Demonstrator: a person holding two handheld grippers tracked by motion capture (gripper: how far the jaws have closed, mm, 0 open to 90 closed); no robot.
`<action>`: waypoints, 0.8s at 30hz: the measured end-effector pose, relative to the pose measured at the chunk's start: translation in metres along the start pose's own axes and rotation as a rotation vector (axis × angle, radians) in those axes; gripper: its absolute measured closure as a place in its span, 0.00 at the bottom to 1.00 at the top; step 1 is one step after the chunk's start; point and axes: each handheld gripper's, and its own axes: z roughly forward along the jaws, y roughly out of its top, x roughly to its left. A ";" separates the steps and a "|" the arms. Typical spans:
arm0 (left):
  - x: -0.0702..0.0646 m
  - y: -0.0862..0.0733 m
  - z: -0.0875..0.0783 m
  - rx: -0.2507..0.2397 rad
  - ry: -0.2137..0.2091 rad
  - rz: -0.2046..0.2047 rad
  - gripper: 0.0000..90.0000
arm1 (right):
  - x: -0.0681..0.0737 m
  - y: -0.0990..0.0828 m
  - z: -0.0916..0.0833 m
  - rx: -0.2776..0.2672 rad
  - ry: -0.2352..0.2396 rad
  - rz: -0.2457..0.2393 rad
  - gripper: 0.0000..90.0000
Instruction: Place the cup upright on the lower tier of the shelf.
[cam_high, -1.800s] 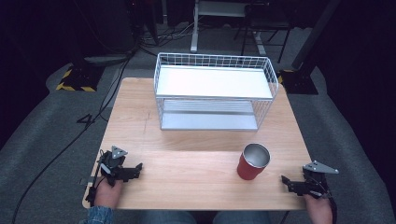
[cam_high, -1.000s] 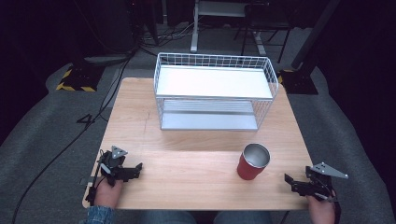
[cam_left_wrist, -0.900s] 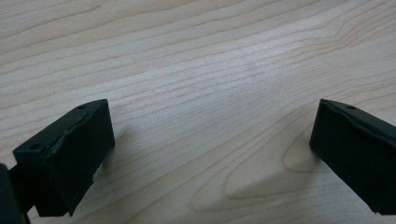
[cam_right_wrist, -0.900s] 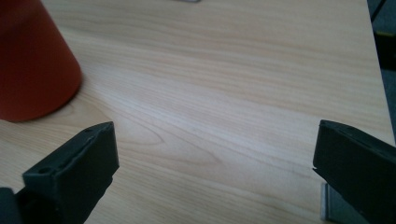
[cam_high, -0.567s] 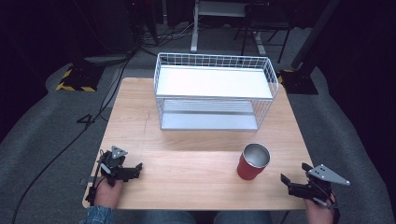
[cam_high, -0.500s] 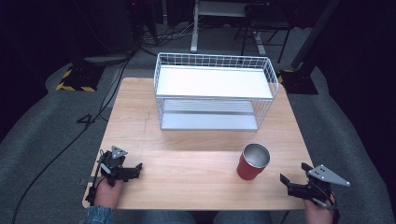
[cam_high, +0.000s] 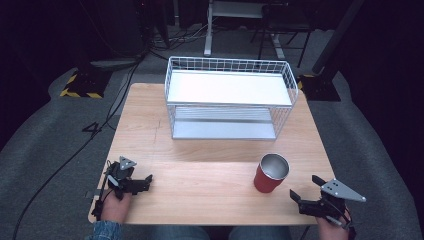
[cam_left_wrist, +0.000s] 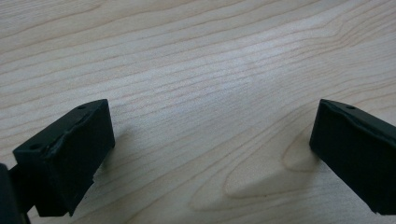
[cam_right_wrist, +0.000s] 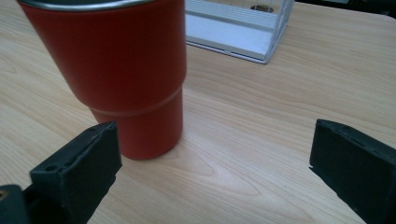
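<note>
1. A light wooden table (cam_high: 210, 190) stands on grey carpet in a dark room.
2. Left gripper (cam_high: 134, 183) rests at the near-left edge, jaws spread, empty.
3. Right gripper (cam_high: 306, 200), jaws wide apart and empty, points at the red cup (cam_high: 270, 173) just beside it; a skewed approach could tip the cup.
4. Farther back, the white wire basket (cam_high: 230, 97) sits; its lower shelf is partly hidden.

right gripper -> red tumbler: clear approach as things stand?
Probably yes. The right gripper sits open at the table's near edge, jaws spread wide and pointed toward the red tumbler, which stands upright just ahead. Bare wood lies between them; the wire basket sits well behind.
</note>
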 end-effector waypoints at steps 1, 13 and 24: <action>0.000 0.000 0.000 0.000 0.000 0.000 0.00 | 0.003 0.001 0.001 -0.002 0.006 -0.004 0.02; 0.000 0.000 0.000 0.000 0.001 -0.003 0.00 | 0.018 0.012 0.011 -0.025 0.044 -0.014 0.00; 0.000 0.000 0.000 0.001 0.000 0.000 0.00 | 0.031 0.018 0.032 -0.013 0.106 -0.027 0.00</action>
